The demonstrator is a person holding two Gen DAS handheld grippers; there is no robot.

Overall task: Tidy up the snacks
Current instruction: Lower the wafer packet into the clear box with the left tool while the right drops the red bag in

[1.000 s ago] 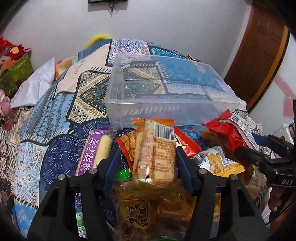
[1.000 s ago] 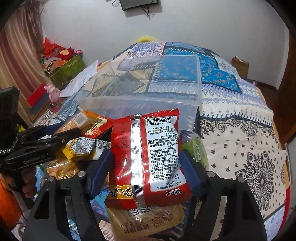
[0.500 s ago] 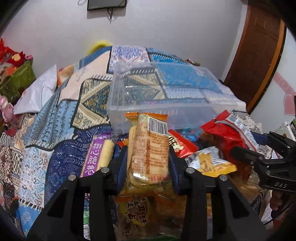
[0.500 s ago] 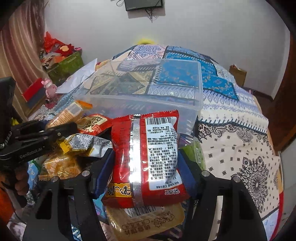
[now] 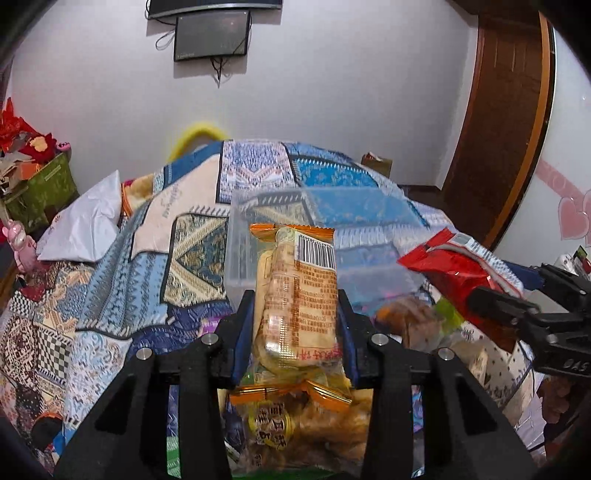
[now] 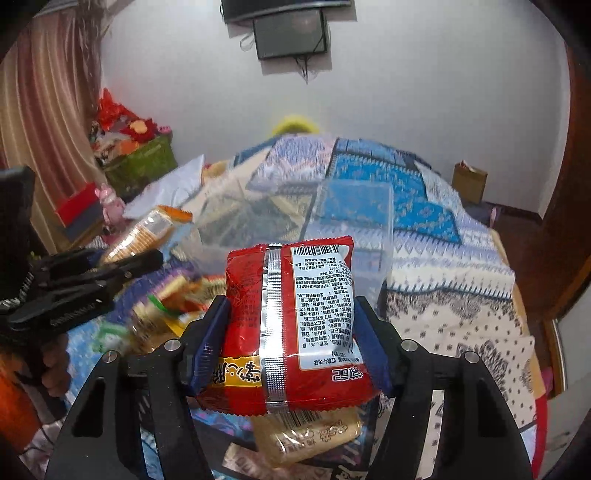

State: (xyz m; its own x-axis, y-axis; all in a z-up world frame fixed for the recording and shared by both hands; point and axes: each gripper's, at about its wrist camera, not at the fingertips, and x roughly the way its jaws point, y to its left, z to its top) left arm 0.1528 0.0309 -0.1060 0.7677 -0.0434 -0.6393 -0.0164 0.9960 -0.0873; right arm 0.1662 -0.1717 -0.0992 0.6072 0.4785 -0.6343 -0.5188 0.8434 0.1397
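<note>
Two hand-held grippers each carry one snack above the bed [image 5: 122,266]. The left hand-held gripper [image 5: 295,325] is clamped on a clear biscuit packet with orange ends [image 5: 295,295]; both blue pads [image 5: 243,328] press its sides and the packet stands upright between them. The right hand-held gripper [image 6: 291,343] is clamped on a red snack bag [image 6: 291,317], barcode side up, with its pads against both edges. In the left wrist view the red snack bag [image 5: 458,266] and the right hand-held gripper appear at the right edge. A clear plastic bin [image 5: 325,221] sits on the patterned quilt just beyond both packets. More loose snacks [image 5: 303,435] lie heaped on the bed beneath the grippers, including a tan packet [image 6: 310,432] under the red bag. A dark screen [image 6: 291,33] hangs on the white wall.
</note>
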